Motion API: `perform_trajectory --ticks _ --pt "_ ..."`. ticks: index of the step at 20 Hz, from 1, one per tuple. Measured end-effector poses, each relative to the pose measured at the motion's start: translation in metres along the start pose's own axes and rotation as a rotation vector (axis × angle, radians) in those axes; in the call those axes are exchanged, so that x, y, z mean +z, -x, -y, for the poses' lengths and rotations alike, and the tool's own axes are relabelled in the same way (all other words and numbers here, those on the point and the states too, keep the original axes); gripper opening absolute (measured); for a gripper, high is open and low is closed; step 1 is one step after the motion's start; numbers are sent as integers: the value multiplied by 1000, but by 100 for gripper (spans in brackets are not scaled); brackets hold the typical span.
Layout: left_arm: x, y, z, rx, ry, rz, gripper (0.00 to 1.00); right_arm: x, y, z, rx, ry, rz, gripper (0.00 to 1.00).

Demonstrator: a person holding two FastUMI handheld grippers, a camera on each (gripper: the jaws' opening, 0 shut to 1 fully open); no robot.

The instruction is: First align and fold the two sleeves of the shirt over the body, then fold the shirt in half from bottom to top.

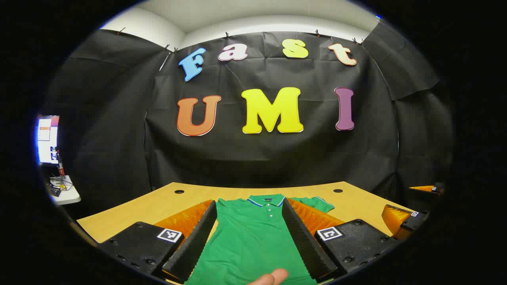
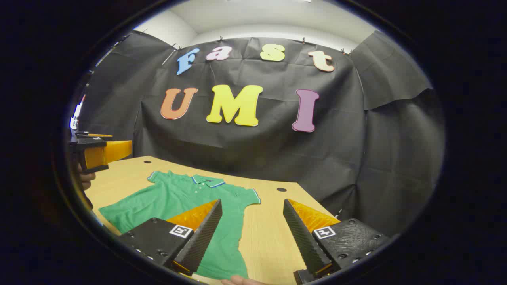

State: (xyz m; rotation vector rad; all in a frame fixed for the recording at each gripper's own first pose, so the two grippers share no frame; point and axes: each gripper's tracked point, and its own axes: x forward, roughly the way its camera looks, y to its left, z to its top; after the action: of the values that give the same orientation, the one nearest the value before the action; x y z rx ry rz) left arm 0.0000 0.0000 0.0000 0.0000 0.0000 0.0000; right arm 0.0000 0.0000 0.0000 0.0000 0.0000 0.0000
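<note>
Black cloth hangs behind a wooden table (image 2: pixel 269 221), and on that table a green shirt (image 2: pixel 186 198) is laid flat, front up, collar toward the cloth and hem toward the person. In the right gripper view both short sleeves are spread out to the sides, so neither fold is judged to be made yet and the task stands at its start. In the left gripper view the shirt (image 1: pixel 253 237) lies straight ahead between that gripper's own fingers, with the collar (image 1: pixel 266 200) at the far end and one sleeve (image 1: pixel 319 202) seen past the inner finger. The left gripper (image 1: pixel 249 241) is held with its jaws wide apart and nothing between them but the cloth lying below; it appears to be centred over the body, probably so that the garment can be lined up before a sleeve is taken. The right gripper (image 2: pixel 251 233) is likewise held apart and empty, with one finger over the shirt's edge and the other over bare wood, which places it just off the garment's side, near the sleeve (image 2: pixel 247 196) on that side. The left gripper (image 2: pixel 105 152) is also seen far off to the side in the right gripper view. A fingertip (image 1: pixel 273 277) shows at the bottom of the left gripper view.
</note>
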Motion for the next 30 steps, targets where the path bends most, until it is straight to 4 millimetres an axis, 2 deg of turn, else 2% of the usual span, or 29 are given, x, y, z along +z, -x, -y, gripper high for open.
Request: perform_trajectory --ticks 4,7,8,10,11,16,20,22,23,24,30 --pt "2 -1 -6 29 -36 23 100 2 0 7 -12 -6 0 96" --pt "1 -1 2 9 -29 24 100 1 -2 4 1 -18 -6 96" --pt "3 -1 3 0 -30 33 100 1 -4 1 6 -17 -11 93" --pt "8 0 0 7 -38 57 100 2 -4 0 10 -5 -16 96" --pt "9 -1 -2 12 -41 61 100 1 -5 -1 8 2 -16 94" --pt "-3 -5 0 6 -22 23 100 12 -20 -2 9 -5 -7 96" --pt "-7 -8 -4 14 -18 8 100 31 -67 1 -11 2 12 96" --pt "-7 -8 -3 8 -18 13 100 29 -98 1 -21 12 -9 96" --pt "-7 -9 -4 7 -21 15 100 27 -115 2 -27 8 -24 93" --pt "-7 -9 -4 10 -25 15 100 25 -131 3 -34 -6 -44 96" --pt "-21 -16 -3 24 -47 -12 100 -5 -233 10 -40 -58 -195 95"
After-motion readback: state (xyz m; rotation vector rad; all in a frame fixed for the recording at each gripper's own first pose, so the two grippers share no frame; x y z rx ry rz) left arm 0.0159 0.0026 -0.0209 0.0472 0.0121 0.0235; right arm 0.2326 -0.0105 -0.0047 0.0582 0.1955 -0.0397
